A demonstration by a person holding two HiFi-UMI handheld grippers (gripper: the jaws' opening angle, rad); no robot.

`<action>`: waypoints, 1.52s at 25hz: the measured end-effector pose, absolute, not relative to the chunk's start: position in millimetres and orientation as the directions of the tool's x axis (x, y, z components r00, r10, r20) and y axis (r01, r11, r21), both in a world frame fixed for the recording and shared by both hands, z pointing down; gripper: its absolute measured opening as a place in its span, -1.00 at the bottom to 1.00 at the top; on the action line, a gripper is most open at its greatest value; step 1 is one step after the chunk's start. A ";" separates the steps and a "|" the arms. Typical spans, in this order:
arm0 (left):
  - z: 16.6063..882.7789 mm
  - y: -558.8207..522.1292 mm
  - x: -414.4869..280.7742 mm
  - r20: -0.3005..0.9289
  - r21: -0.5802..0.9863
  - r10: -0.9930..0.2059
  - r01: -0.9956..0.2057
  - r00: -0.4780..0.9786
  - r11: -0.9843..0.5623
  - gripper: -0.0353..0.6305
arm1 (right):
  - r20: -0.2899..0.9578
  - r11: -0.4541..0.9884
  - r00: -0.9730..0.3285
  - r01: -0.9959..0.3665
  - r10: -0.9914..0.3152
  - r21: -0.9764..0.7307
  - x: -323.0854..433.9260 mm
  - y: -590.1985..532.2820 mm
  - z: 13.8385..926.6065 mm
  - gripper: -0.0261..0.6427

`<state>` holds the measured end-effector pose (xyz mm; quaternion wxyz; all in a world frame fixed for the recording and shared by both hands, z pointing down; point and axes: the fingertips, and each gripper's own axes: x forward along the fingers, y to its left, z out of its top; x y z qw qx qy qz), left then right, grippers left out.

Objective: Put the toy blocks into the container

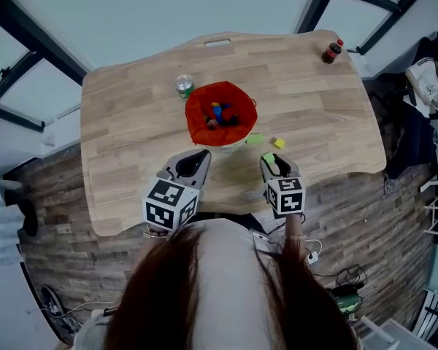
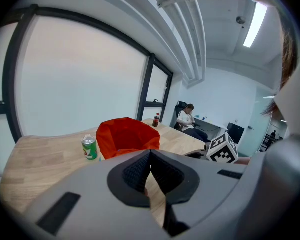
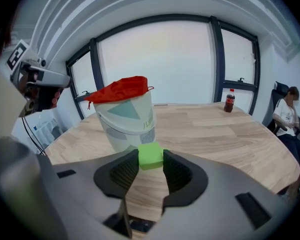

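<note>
A white bucket with a red liner (image 1: pixel 204 126) stands mid-table and holds several coloured toy blocks (image 1: pixel 220 114). My right gripper (image 1: pixel 271 159) is shut on a bright green block (image 3: pixel 150 155), held just above the table, in front of and to the right of the bucket (image 3: pixel 126 119). A yellow block (image 1: pixel 279 143) and a flat light-green block (image 1: pixel 254 138) lie on the table right of the bucket. My left gripper (image 1: pixel 197 154) hovers near the bucket's front-left side (image 2: pixel 127 136); its pads (image 2: pixel 140 171) meet at the tips with nothing between them.
A green drink can (image 1: pixel 184 85) stands just left of and behind the bucket. A cola bottle (image 1: pixel 333 51) is at the far right corner of the wooden table (image 1: pixel 131 122). A person sits at a desk beyond the table (image 2: pixel 187 119).
</note>
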<state>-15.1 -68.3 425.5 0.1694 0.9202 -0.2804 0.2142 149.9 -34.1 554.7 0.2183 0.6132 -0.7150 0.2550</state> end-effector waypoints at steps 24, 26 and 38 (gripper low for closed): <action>428.9 -81.3 -46.8 0.476 0.213 -0.489 -0.635 0.731 -0.742 -0.87 | 0.443 0.140 -0.189 -0.980 -0.876 -0.141 128.7 -55.9 464.1 -0.44; 430.1 -82.1 -46.4 0.477 0.215 -0.489 -0.636 0.730 -0.741 -0.87 | 0.429 0.145 -0.192 -0.980 -0.883 -0.139 128.9 -58.5 457.4 -0.44; 432.8 -85.4 -58.3 0.484 0.219 -0.509 -0.661 0.712 -0.717 -0.87 | 0.369 0.183 -0.223 -0.973 -0.902 -0.141 119.6 -74.3 431.4 -0.44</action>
